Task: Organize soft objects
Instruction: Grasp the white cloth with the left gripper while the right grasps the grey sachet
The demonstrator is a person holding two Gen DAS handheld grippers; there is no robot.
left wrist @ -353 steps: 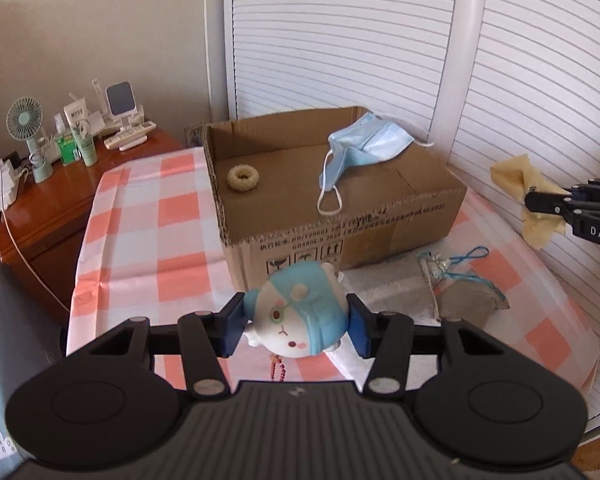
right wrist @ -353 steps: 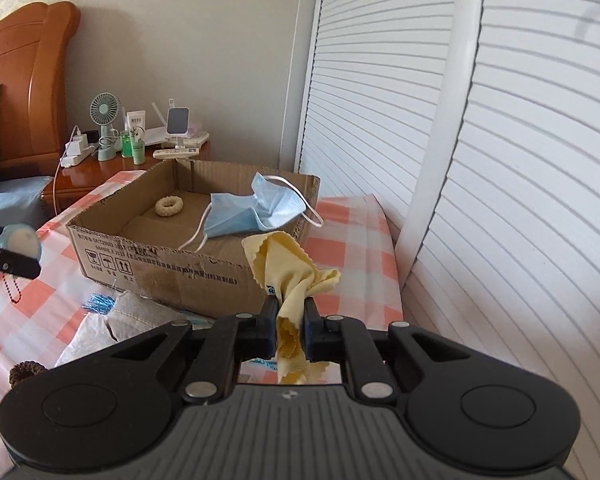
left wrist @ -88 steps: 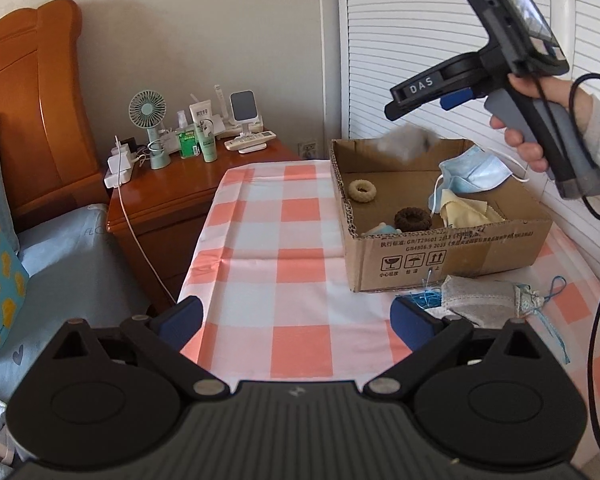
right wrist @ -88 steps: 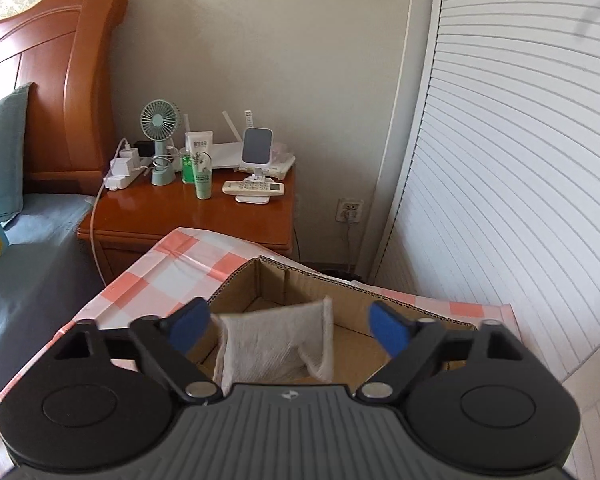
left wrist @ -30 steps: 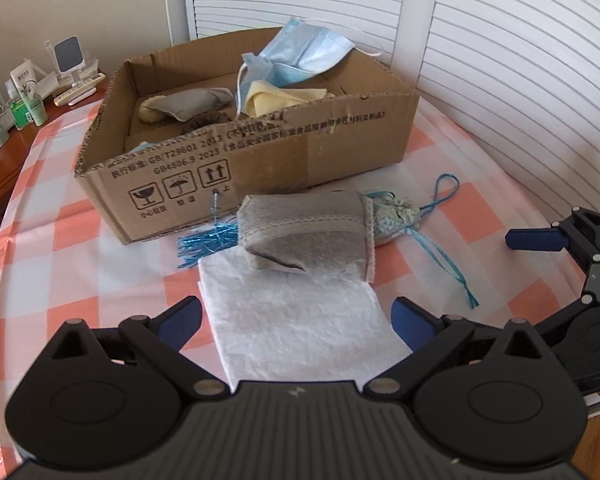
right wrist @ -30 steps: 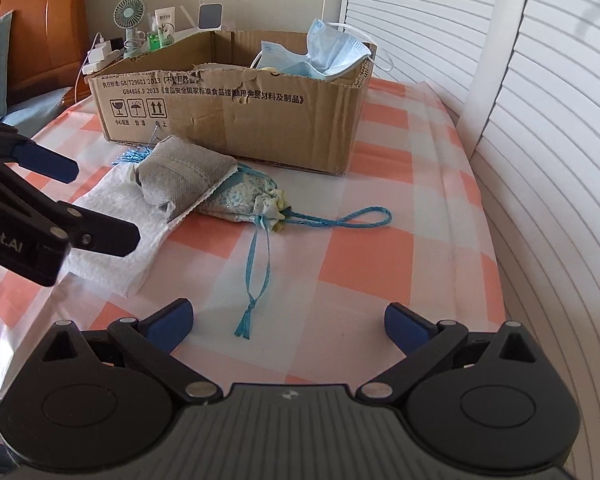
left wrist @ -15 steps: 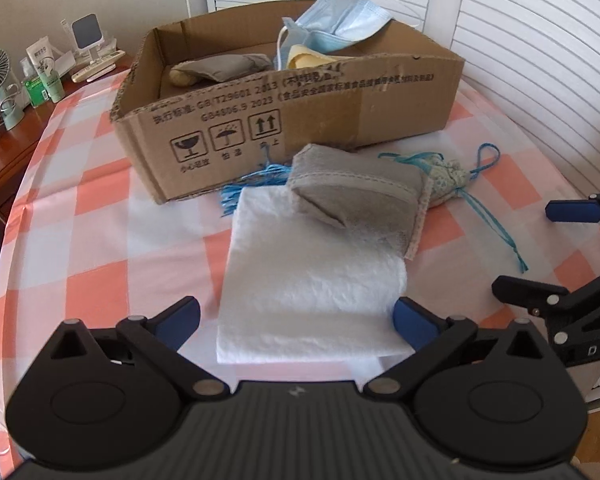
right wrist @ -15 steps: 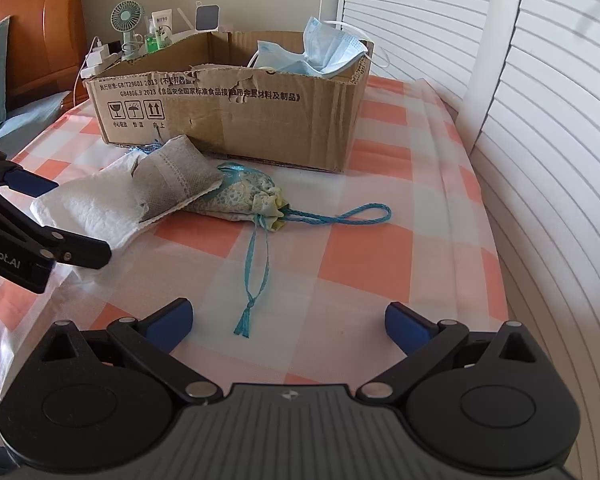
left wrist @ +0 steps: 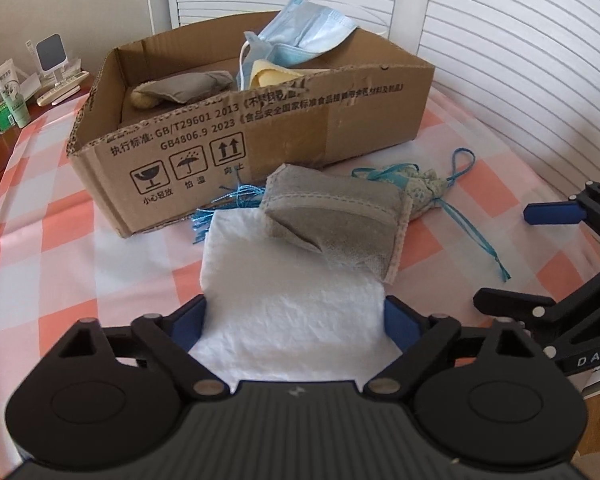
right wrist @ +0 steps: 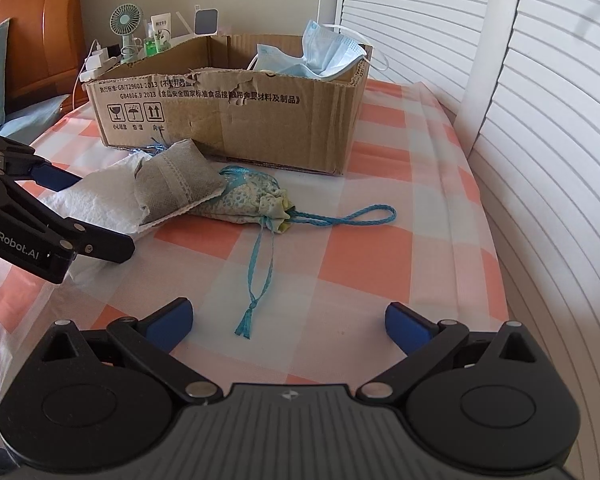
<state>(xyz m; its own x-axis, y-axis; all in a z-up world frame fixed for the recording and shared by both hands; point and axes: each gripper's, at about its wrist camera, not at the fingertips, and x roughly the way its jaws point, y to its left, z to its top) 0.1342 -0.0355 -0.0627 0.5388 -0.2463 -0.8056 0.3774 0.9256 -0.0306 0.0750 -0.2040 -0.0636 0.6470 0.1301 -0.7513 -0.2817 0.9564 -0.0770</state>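
White cloth (left wrist: 284, 312) lies flat on the checked desk (left wrist: 60, 264), right in front of the cardboard box (left wrist: 260, 136), w/ my left tongs (left wrist: 294, 322) straddling its near end: both blue pads sit at the cloth's side edges, jaws have just been closing in on it, and I can't tell if they're pressing yet. Grey pouch (left wrist: 336, 216) rests on the cloth's far right corner, tilted, partly off the edge. Just beside it, touching, is the small floral drawstring bag (right wrist: 248, 200), its blue cords trailing across the desk toward my right tongs (right wrist: 288, 326). Right tongs are wide open w/ nothing between them, hovering over the desk near the cord ends. Blue tinsel (left wrist: 220, 210) pokes out btw. box and cloth. Inside the box: face mask (left wrist: 304, 36) draped over the back right, yellow cloth (left wrist: 270, 76) under it, another grey pouch (left wrist: 184, 88) at the left. Fan and bottles stand on the nightstand behind, seen from the right wrist view.
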